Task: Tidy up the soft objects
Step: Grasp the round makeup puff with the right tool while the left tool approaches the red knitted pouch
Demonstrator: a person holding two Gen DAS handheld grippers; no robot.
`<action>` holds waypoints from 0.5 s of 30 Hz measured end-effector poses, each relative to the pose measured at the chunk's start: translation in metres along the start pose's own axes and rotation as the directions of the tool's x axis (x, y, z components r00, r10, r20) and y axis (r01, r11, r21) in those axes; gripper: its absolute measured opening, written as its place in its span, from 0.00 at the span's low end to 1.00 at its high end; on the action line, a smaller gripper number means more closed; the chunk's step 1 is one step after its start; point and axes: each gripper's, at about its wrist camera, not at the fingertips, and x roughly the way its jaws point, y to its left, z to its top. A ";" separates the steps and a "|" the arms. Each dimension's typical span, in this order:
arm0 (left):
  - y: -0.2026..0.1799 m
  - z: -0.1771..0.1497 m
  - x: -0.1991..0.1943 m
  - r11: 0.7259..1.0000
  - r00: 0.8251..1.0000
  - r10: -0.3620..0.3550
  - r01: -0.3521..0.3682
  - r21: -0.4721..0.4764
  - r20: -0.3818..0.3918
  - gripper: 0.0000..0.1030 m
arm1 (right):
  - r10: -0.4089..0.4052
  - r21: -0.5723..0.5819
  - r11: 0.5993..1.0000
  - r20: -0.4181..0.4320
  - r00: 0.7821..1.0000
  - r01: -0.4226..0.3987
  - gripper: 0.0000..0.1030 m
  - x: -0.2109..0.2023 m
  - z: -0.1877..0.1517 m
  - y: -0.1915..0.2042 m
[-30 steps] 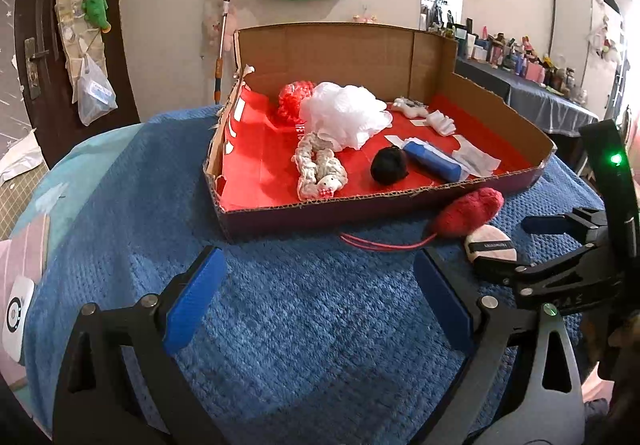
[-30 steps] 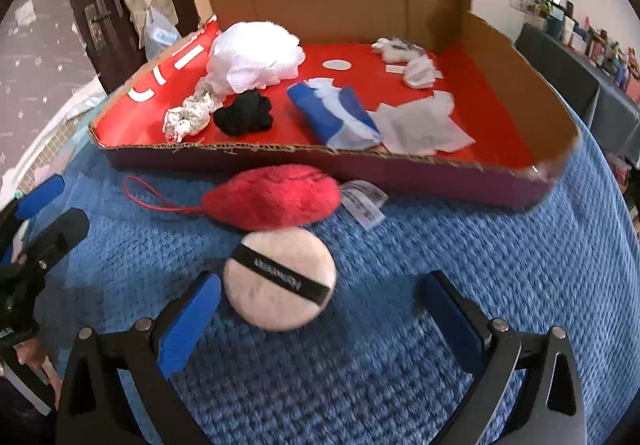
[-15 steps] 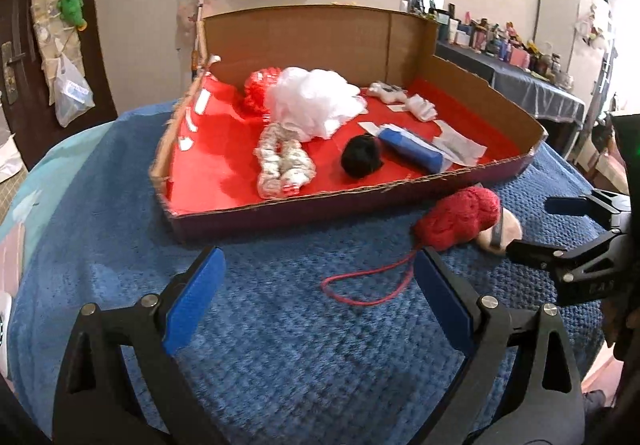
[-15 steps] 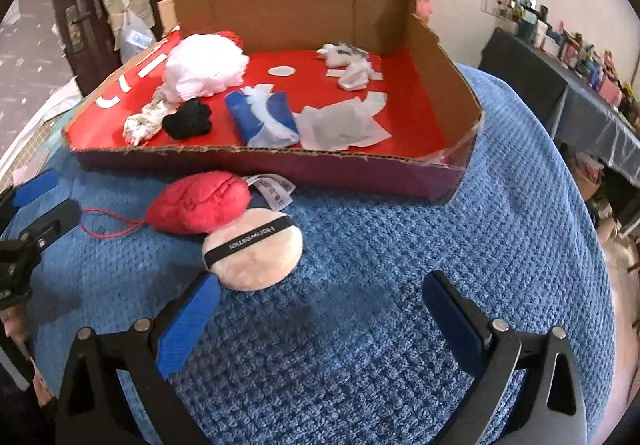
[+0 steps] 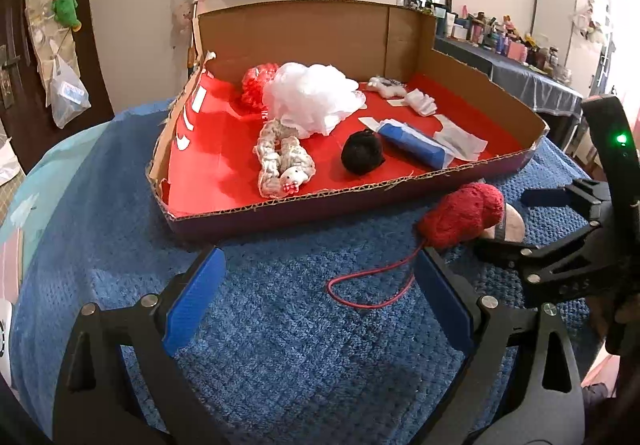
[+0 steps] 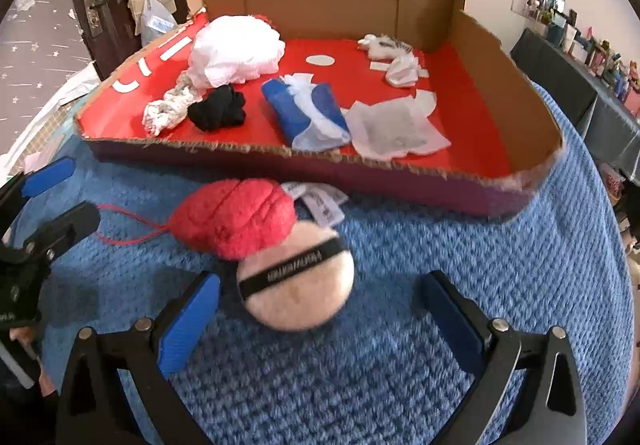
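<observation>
A red plush pouch with a red cord lies on the blue blanket in front of the cardboard box. Its edge overlaps a pink powder puff with a black band. My right gripper is open, and the puff lies between its fingertips. My left gripper is open just above the blanket, with the cord loop between its fingers. The red pouch sits past its right finger, and the puff is mostly hidden behind it.
The box has a red floor with a white mesh pouf, a white scrunchie, a black ball, a blue roll and tissues. The right gripper's body stands close by on the right.
My right gripper has moved in toward the puff, which now sits between its fingers. The left gripper has come nearer the red pouch, and the cord loop now lies between its fingers.
</observation>
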 end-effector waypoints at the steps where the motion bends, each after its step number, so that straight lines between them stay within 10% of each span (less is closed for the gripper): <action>1: 0.000 0.000 0.000 1.000 1.000 -0.002 0.002 0.001 -0.001 0.94 | -0.019 -0.006 1.000 -0.001 1.000 0.019 1.00 0.001 0.002 0.001; 12: 0.002 -0.003 0.006 1.000 1.000 -0.027 0.027 -0.005 -0.016 0.94 | 0.040 0.029 0.999 0.030 0.999 -0.041 0.94 -0.009 -0.006 -0.020; 15: 0.002 -0.004 0.004 0.999 0.999 -0.034 0.033 -0.004 -0.013 0.94 | 0.044 -0.030 0.999 0.034 0.998 -0.044 0.74 -0.006 -0.006 -0.006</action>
